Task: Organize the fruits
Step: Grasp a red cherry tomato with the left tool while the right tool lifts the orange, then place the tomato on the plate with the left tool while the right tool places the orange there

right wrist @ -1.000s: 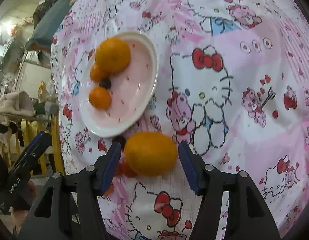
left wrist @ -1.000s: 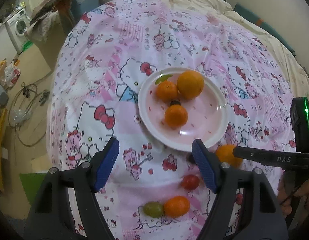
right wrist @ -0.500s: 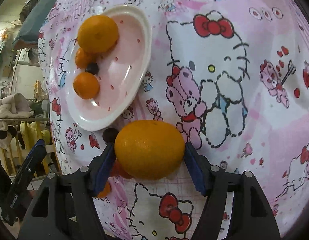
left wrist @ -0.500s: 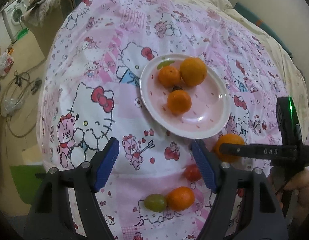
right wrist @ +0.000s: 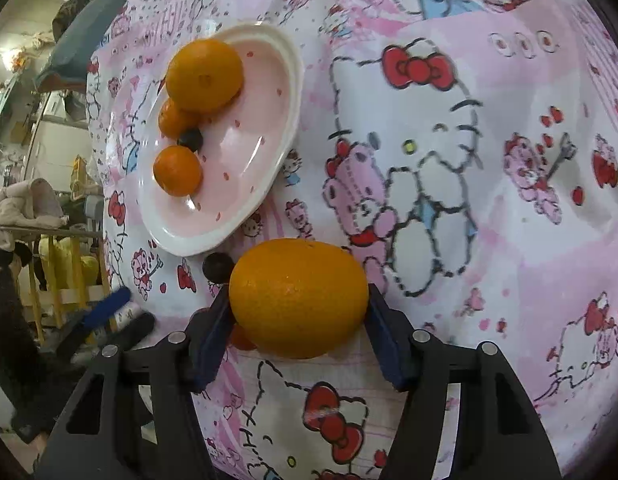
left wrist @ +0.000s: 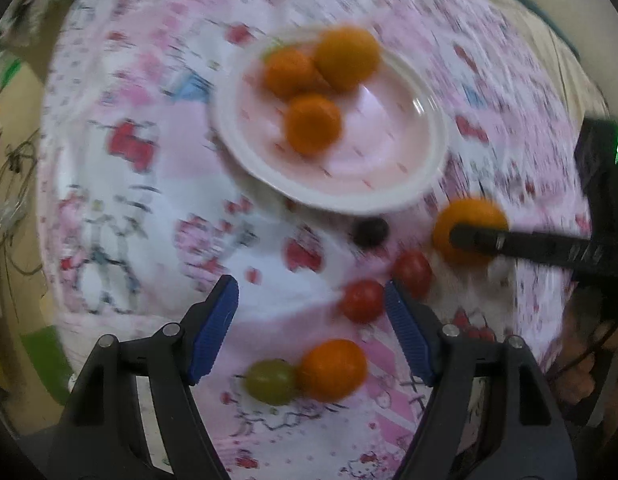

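A pink plate [left wrist: 389, 184] [right wrist: 245, 208] holds three oranges and a dark grape. My right gripper [right wrist: 299, 320] is shut on a large orange [right wrist: 299, 298], which also shows in the left wrist view [left wrist: 471, 216], just off the plate's rim. My left gripper [left wrist: 311, 328] is open and empty above the cloth. Near it lie two red tomatoes [left wrist: 363, 300], a small orange [left wrist: 333, 370], a green grape [left wrist: 271, 380] and a dark grape [left wrist: 371, 232]. The left wrist view is blurred.
The table wears a pink Hello Kitty cloth [right wrist: 469, 160]. A dark grape [right wrist: 217, 266] lies by the plate's rim. The table edge drops off at the left toward the floor and clutter [right wrist: 37, 220].
My right gripper has closed on the large orange. My left gripper has moved forward and right, toward the loose tomatoes and small fruits.
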The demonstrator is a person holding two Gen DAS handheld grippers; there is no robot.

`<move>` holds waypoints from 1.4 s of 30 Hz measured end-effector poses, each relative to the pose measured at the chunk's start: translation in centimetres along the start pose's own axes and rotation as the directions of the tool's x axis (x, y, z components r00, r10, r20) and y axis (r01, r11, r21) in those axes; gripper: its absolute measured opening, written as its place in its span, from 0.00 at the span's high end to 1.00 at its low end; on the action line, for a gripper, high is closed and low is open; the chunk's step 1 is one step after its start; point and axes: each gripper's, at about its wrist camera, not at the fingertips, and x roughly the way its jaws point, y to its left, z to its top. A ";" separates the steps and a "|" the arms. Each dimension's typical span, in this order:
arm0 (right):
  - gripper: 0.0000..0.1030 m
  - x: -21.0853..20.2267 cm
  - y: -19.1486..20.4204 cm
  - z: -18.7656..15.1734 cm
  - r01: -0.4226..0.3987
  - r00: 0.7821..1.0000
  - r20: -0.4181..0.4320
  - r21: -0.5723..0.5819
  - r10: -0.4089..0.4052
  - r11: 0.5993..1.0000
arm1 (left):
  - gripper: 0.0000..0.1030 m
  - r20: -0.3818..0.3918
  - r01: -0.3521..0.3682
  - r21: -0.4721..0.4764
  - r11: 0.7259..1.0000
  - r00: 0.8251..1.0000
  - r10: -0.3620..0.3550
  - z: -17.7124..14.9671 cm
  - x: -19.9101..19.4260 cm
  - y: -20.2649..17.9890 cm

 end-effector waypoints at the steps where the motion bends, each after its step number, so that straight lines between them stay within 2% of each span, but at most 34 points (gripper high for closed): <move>1: 0.37 -0.4 -0.3 0.0 -0.001 1.000 0.010 0.006 0.001 1.000 | 0.30 -0.014 0.006 0.012 1.000 1.000 -0.005 -0.1 0.3 -0.5; 4: 0.37 -1.6 -1.2 -0.1 -0.002 0.999 0.035 0.020 0.002 1.000 | 0.31 -0.063 0.017 0.066 0.998 0.998 -0.013 -0.4 1.4 -2.1; 6: 0.37 -2.5 -1.7 -0.2 -0.003 0.999 0.050 0.026 0.002 1.000 | 0.36 -0.077 0.006 0.098 0.995 0.997 0.001 -0.5 2.0 -2.8; 8: 0.37 -3.0 -2.3 -0.4 -0.010 0.998 0.058 0.036 0.008 0.999 | 0.52 -0.093 0.000 0.116 0.993 0.996 0.011 -0.4 2.5 -3.1; 9: 0.37 -3.2 -2.5 -0.4 -0.010 0.998 0.061 0.041 0.008 0.999 | 0.55 -0.099 -0.009 0.121 0.993 0.995 0.022 -0.4 2.8 -3.3; 10: 0.37 -3.4 -2.7 -0.4 -0.009 0.998 0.065 0.045 0.007 0.999 | 0.62 -0.099 -0.019 0.129 0.991 0.995 0.032 -0.4 3.1 -3.4; 13: 0.37 -3.7 -2.9 -0.3 -0.004 0.997 0.073 0.047 0.001 0.999 | 0.72 -0.091 -0.019 0.154 0.988 0.995 0.034 -0.3 3.3 -3.8; 19: 0.37 -3.8 -2.5 -0.2 -0.004 0.997 0.078 0.037 0.001 0.999 | 0.73 -0.075 -0.017 0.185 0.983 0.997 0.032 -0.8 2.6 -4.2; 23: 0.37 -4.0 -2.0 0.0 -0.005 0.996 0.084 0.031 0.002 1.000 | 0.73 -0.036 0.021 0.142 0.990 0.999 -0.016 -0.7 0.7 -3.3; 27: 0.37 -4.7 -1.6 0.4 -0.019 0.994 0.105 0.036 0.016 0.999 | 0.73 0.055 0.043 0.064 0.997 0.997 -0.047 1.0 -2.6 -0.8; 30: 0.37 -5.5 -1.2 1.1 -0.042 0.990 0.134 0.034 0.037 0.999 | 0.73 0.121 0.008 0.035 0.999 0.993 -0.012 3.0 -4.3 1.4; 33: 0.37 -6.0 -0.5 2.2 -0.053 0.986 0.158 0.025 0.049 0.998 | 0.73 0.153 -0.010 -0.002 1.000 0.988 0.011 4.8 -4.9 3.1; 36: 0.37 -6.1 0.4 3.3 -0.072 0.983 0.169 0.017 0.068 0.997 | 0.73 0.176 -0.005 -0.041 0.999 0.984 0.012 6.1 -4.8 4.1; 42: 0.37 -5.1 1.5 5.6 -0.084 0.981 0.174 0.004 0.082 0.996 | 0.72 0.195 -0.019 -0.038 0.999 0.981 0.026 8.6 -2.8 5.0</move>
